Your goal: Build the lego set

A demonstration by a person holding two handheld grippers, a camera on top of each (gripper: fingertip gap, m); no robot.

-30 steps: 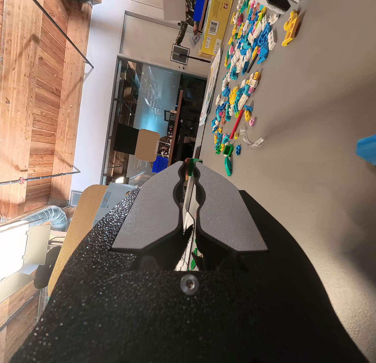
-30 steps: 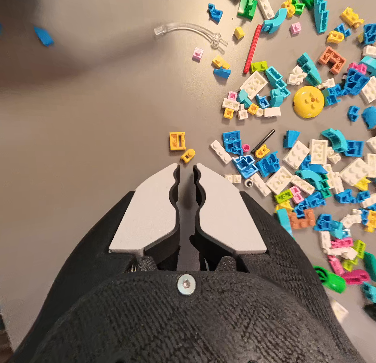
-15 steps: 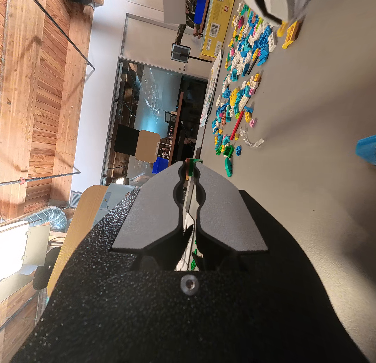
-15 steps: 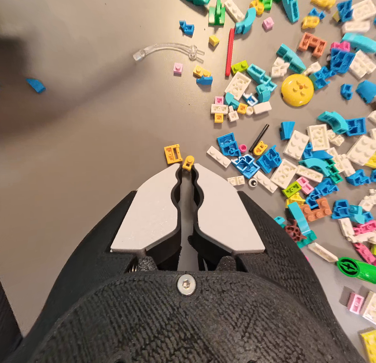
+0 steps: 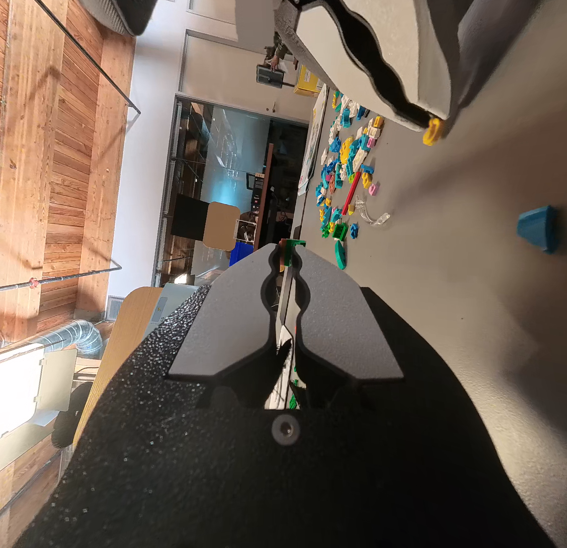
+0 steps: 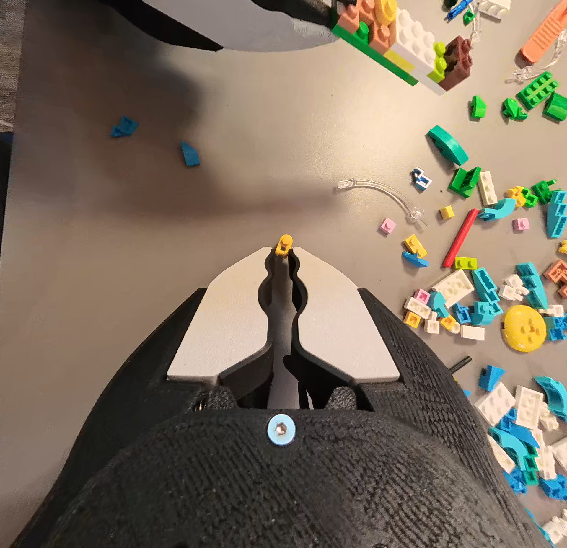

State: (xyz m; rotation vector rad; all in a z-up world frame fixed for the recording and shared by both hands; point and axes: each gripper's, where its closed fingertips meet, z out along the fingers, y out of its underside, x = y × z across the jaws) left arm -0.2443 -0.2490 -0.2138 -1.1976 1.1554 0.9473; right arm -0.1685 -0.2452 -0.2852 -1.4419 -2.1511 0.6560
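Note:
My right gripper point(image 6: 283, 251) is shut on a small yellow piece point(image 6: 283, 245) and holds it above the grey table point(image 6: 245, 180). It also shows in the left wrist view point(image 5: 429, 125) at the top right, with the yellow piece point(image 5: 432, 131) at its tips. My left gripper point(image 5: 287, 251) is shut on the edge of a partly built model, of which only a green and brown sliver point(image 5: 291, 245) shows there. In the right wrist view the model point(image 6: 405, 39) has a green base with white, orange, yellow and brown bricks, held at the top by the left gripper point(image 6: 334, 8).
Several loose bricks point(image 6: 491, 303) lie scattered at the right. A clear curved tube point(image 6: 383, 195), a red bar point(image 6: 460, 237) and a yellow round piece point(image 6: 524, 332) lie among them. Two blue wedges point(image 6: 190, 154) lie at the left. An orange separator tool point(image 6: 549, 30) lies at the top right. The grippers' ends are close to 10 cm from one another.
My right gripper closed on the yellow piece, lifted it off the table and carried it left and forward toward the left gripper's model. The left gripper stayed shut and nearly still.

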